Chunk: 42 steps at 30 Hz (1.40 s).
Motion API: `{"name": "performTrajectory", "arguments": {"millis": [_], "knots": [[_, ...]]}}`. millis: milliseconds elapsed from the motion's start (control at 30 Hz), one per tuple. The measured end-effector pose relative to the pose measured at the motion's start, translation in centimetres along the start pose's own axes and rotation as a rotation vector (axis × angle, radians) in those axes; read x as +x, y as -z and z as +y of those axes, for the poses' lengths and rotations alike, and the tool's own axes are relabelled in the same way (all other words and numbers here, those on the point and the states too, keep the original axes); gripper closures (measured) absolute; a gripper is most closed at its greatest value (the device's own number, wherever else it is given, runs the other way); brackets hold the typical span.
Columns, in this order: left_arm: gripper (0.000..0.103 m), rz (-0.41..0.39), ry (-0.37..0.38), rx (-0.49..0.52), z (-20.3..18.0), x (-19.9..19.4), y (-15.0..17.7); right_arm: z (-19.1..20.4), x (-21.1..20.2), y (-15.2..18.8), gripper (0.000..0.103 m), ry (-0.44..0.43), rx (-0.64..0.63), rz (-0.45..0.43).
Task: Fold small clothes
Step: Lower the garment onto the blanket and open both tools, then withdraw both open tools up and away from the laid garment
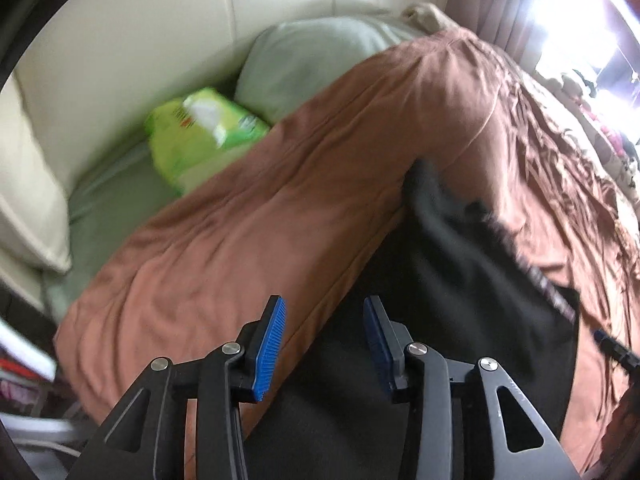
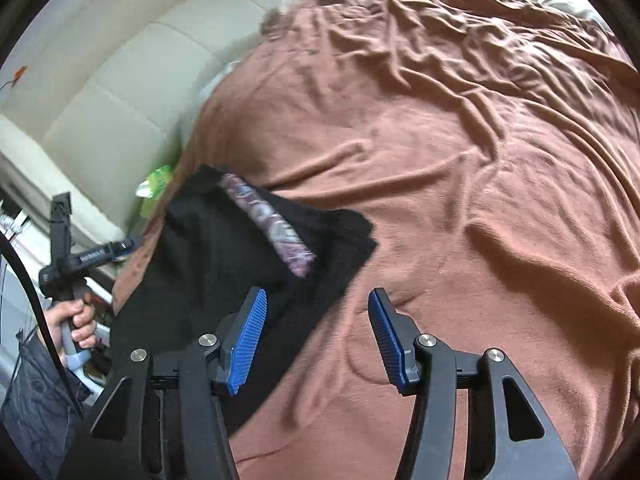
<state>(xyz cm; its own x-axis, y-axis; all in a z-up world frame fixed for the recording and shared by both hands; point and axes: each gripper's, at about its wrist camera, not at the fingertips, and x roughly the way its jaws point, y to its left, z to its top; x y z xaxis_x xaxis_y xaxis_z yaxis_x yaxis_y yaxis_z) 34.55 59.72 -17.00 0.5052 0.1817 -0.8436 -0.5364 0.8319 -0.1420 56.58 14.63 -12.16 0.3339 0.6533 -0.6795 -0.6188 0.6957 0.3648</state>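
A small black garment [image 2: 224, 264] lies on the brown blanket [image 2: 460, 152] near the bed's left edge, with a patterned purple-grey band [image 2: 266, 224] across its top. In the left wrist view the black garment [image 1: 440, 280] is blurred and spreads under and ahead of my left gripper [image 1: 325, 344], which is open and holds nothing. My right gripper [image 2: 318, 334] is open just above the garment's right edge, its left pad [image 2: 246, 340] over the black cloth and its right pad [image 2: 386, 340] over the blanket. The left gripper also shows in the right wrist view [image 2: 120, 247], held in a hand.
A green plastic packet [image 1: 200, 132] lies on the pale green sheet [image 1: 116, 208] beside a pillow [image 1: 304, 56]. A cream padded headboard [image 1: 120, 40] rises behind them. The wrinkled brown blanket [image 1: 280, 200] covers the rest of the bed. A bright window [image 1: 576, 20] is at far right.
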Motion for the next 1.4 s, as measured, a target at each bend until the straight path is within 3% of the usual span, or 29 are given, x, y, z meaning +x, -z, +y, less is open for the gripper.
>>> {"name": "performTrajectory", "arguments": {"millis": [467,633,667,800,967,1100,1233,1300,1400], "knots": [[0.06,0.15,-0.056,-0.054,3.3,-0.7,5.8,3.1,-0.3,2.8,0.057,-0.081,-0.078,0.062],[0.052,0.212,-0.038,-0.08,4.1,-1.0,7.0,4.2,0.0,3.4,0.057,-0.101,-0.106,0.074],[0.056,0.214,-0.027,-0.093,4.3,-1.2,7.1,4.6,0.1,3.6,0.057,-0.105,-0.118,0.076],[0.091,0.213,-0.049,-0.039,3.8,-1.9,7.5,6.5,0.4,3.9,0.057,-0.128,-0.173,0.078],[0.093,0.204,-0.107,-0.008,3.2,-2.3,7.3,8.4,1.9,4.7,0.057,-0.147,-0.215,0.114],[0.09,0.217,-0.129,-0.045,3.2,-1.7,7.3,9.0,4.2,6.4,0.057,-0.092,-0.274,0.203],[0.081,0.175,-0.155,-0.088,3.2,-3.1,7.4,9.9,4.0,7.8,0.057,-0.032,-0.36,0.214],[0.067,0.14,-0.104,-0.136,3.3,-4.2,7.9,9.9,3.6,8.2,0.06,-0.019,-0.368,0.232],[0.056,0.081,-0.116,-0.133,2.4,-5.7,8.6,9.6,3.0,8.3,0.065,-0.013,-0.366,0.264]]}}
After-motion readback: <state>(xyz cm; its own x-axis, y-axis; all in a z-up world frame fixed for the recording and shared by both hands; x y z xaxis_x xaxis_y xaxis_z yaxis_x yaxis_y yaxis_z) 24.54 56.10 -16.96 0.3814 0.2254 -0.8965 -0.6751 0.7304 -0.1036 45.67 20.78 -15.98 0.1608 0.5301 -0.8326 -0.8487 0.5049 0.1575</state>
